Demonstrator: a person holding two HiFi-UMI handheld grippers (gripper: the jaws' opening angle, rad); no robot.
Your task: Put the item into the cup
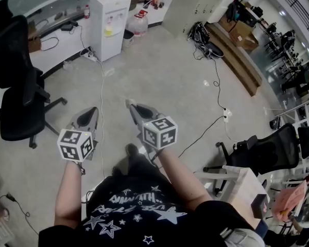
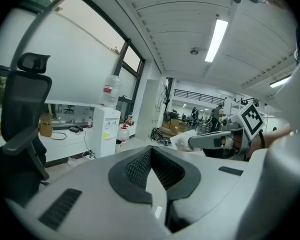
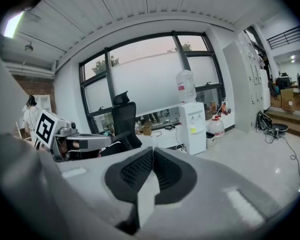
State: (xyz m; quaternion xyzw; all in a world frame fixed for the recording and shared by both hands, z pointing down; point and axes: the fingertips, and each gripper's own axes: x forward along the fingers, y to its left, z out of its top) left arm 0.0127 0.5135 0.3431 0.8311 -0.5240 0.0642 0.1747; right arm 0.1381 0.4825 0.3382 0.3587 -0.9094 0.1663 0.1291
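The item is in none of the three views, and neither is the cup (so where either one stands cannot be told from here). Both tongs are held out in front of the person over bare floor (image 1: 170, 81), side by side and near each other, aimed toward the far side of the room. The left tongs (image 1: 91, 112) are clenched on nothing: in the left gripper view their dark pads (image 2: 135, 168) meet at the tips. The right tongs (image 1: 132, 107) are clenched the same way, pads (image 3: 132, 171) touching with nothing between. A water dispenser (image 1: 109, 24) stands far off and a black office chair (image 1: 18, 86) at the left. A small white tabletop (image 1: 236, 175) shows at the near right, off the line of aim; what it carries is too small to tell. By my reading the task is not under way. Which way the item lies, how its long axis runs and which hand is nearer cannot be settled from here.
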